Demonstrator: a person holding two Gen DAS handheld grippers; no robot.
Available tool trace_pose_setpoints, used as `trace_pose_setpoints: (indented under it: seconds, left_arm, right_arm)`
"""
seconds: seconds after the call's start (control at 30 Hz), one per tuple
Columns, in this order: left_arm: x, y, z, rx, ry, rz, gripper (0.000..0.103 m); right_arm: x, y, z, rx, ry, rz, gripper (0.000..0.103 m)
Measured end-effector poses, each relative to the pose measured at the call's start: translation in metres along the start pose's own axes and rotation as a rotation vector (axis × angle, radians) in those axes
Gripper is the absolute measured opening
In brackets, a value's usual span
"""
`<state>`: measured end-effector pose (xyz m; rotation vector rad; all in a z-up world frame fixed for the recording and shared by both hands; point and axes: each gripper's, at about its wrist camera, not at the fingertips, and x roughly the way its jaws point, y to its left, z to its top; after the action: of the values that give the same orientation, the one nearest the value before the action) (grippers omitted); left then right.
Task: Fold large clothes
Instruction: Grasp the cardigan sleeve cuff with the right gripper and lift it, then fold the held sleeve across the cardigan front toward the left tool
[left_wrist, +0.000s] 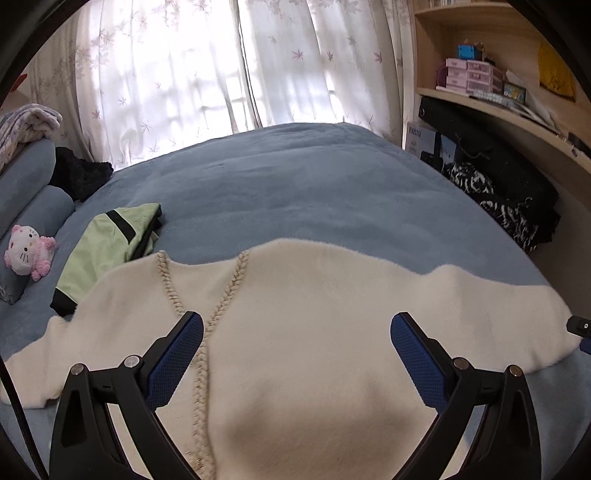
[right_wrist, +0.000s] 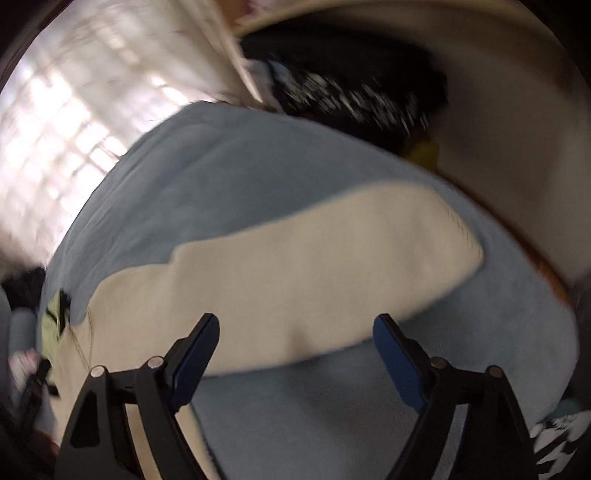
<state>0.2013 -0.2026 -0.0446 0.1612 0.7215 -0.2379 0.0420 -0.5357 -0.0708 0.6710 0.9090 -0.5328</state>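
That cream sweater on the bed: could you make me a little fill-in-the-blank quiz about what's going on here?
1. The cream sweater lies spread on a ____ blanket.
2. Both the left gripper and the right gripper have their jaws ____.
3. Past the sweater's sleeve lies a folded ____ garment with black trim.
4. The pink-and-white plush toy leans against a ____.

Missing words: blue; open; green; pillow

Probably a bedroom: bed (left_wrist: 295, 177), curtains (left_wrist: 184, 66), shelves (left_wrist: 480, 88)
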Motion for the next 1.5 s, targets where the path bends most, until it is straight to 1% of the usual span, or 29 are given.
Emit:
trace_pose_setpoints:
  seconds: [0.1, 0.2, 0.33, 0.43, 0.53, 0.63, 0.67, 0.7, 0.73, 0.77, 0.83, 0.9, 0.97, 1.07, 1.13, 1.2, 1.27, 1.33, 1.4, 1.5]
  left_arm:
    - [0.020, -0.013, -0.004, 0.000, 0.023, -0.006, 0.101]
    - [0.045, -0.026, -0.011, 0.002, 0.058, -0.014, 0.101]
    - [0.064, -0.037, -0.017, 0.009, 0.089, -0.019, 0.101]
    - [0.075, -0.046, -0.021, 0.016, 0.108, -0.031, 0.101]
    - [0.077, -0.049, -0.023, 0.022, 0.116, -0.050, 0.101]
    - [0.076, -0.049, -0.021, 0.034, 0.123, -0.061, 0.101]
    - [0.075, -0.048, -0.020, 0.036, 0.124, -0.062, 0.101]
    - [0.074, -0.048, -0.020, 0.037, 0.126, -0.058, 0.101]
    - [0.073, -0.046, -0.018, 0.037, 0.128, -0.060, 0.101]
    - [0.071, -0.045, -0.017, 0.034, 0.131, -0.067, 0.101]
    - [0.068, -0.041, -0.014, 0.022, 0.144, -0.087, 0.101]
    - [0.063, -0.033, -0.012, 0.002, 0.149, -0.102, 0.101]
    - [0.054, -0.023, -0.009, -0.013, 0.139, -0.104, 0.101]
    - [0.042, -0.008, -0.005, -0.010, 0.121, -0.094, 0.101]
    - [0.031, 0.006, -0.004, -0.006, 0.090, -0.084, 0.101]
    - [0.020, 0.019, -0.003, -0.009, 0.052, -0.090, 0.101]
    - [0.011, 0.034, -0.004, -0.016, 0.019, -0.100, 0.101]
    - [0.003, 0.050, -0.007, -0.023, 0.002, -0.087, 0.101]
    - [-0.001, 0.064, -0.009, -0.031, 0.013, -0.076, 0.101]
    - [0.000, 0.092, -0.016, -0.065, 0.066, -0.049, 0.101]
  right_arm:
    - [0.022, -0.032, 0.003, 0.116, 0.056, 0.009, 0.081]
    - [0.038, -0.054, 0.003, 0.200, 0.087, 0.011, 0.081]
    - [0.059, -0.075, 0.001, 0.329, 0.136, 0.061, 0.080]
    - [0.066, -0.082, 0.001, 0.361, 0.110, 0.087, 0.081]
    - [0.076, -0.087, 0.004, 0.393, 0.105, 0.110, 0.082]
    - [0.082, -0.083, 0.010, 0.391, 0.103, 0.093, 0.081]
    - [0.081, -0.078, 0.012, 0.367, 0.099, 0.071, 0.076]
    - [0.082, -0.075, 0.015, 0.347, 0.094, 0.054, 0.069]
    - [0.081, -0.072, 0.016, 0.321, 0.086, 0.024, 0.048]
    - [0.079, -0.068, 0.017, 0.295, 0.081, -0.008, 0.033]
    - [0.070, -0.067, 0.020, 0.288, 0.047, -0.012, 0.020]
    - [0.056, -0.061, 0.021, 0.267, -0.006, 0.001, 0.016]
    - [0.035, -0.043, 0.024, 0.206, -0.084, 0.032, 0.008]
    - [0.007, 0.002, 0.024, 0.075, -0.150, 0.097, 0.008]
    - [-0.010, 0.044, 0.017, -0.045, -0.172, 0.164, 0.008]
    - [-0.022, 0.085, 0.004, -0.165, -0.186, 0.208, 0.008]
    - [-0.029, 0.122, -0.012, -0.270, -0.184, 0.251, 0.008]
    - [-0.030, 0.160, -0.035, -0.375, -0.168, 0.293, 0.008]
    - [-0.024, 0.188, -0.057, -0.451, -0.144, 0.315, 0.008]
    - [-0.004, 0.222, -0.097, -0.553, -0.080, 0.334, 0.008]
